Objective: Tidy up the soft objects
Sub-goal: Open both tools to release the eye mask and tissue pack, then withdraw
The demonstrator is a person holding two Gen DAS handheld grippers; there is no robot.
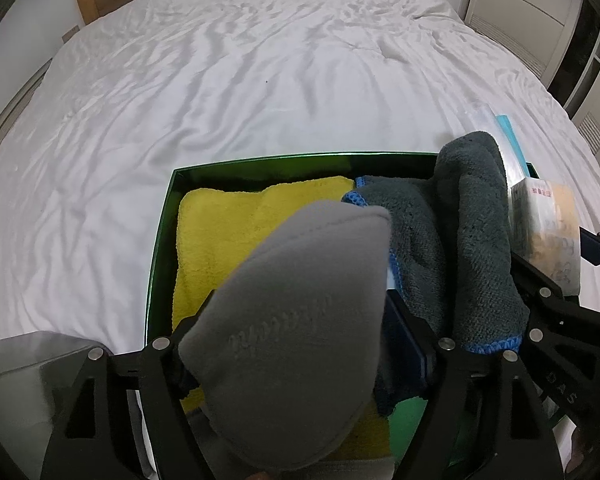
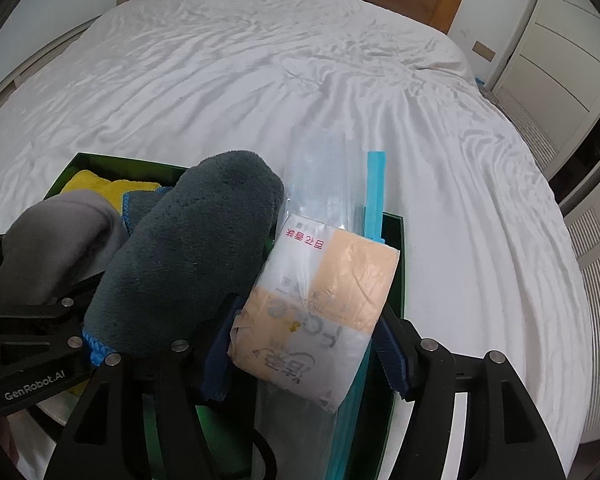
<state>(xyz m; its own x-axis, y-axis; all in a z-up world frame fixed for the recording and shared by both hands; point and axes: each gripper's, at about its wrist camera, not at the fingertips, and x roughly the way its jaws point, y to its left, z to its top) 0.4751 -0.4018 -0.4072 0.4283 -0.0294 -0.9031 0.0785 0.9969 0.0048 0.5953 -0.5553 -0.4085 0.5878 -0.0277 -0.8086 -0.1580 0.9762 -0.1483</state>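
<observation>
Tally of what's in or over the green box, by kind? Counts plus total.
Towels: 2, yellow towel and dark grey towel with blue edging.
Grey fleece item: 1, in the left claw.
Tissue packs: 1, between the right claw fingers.
Clear zip bags with blue strip: 1.
Total: 5, all at the green box.

We see soft, even, cool daylight in both views, with no hard shadows; only the wrinkles of the bed (image 1: 260, 80) carry faint grey shading. The fisheye lens bends straight lines, and black vignetting fills the corners. In the left view the grey cloth (image 1: 300, 340) sits close to the lens and looks blurred. The rim of the green box (image 1: 300, 157) catches a thin bright glint. The bag (image 2: 320, 184) shows mild sheen.
</observation>
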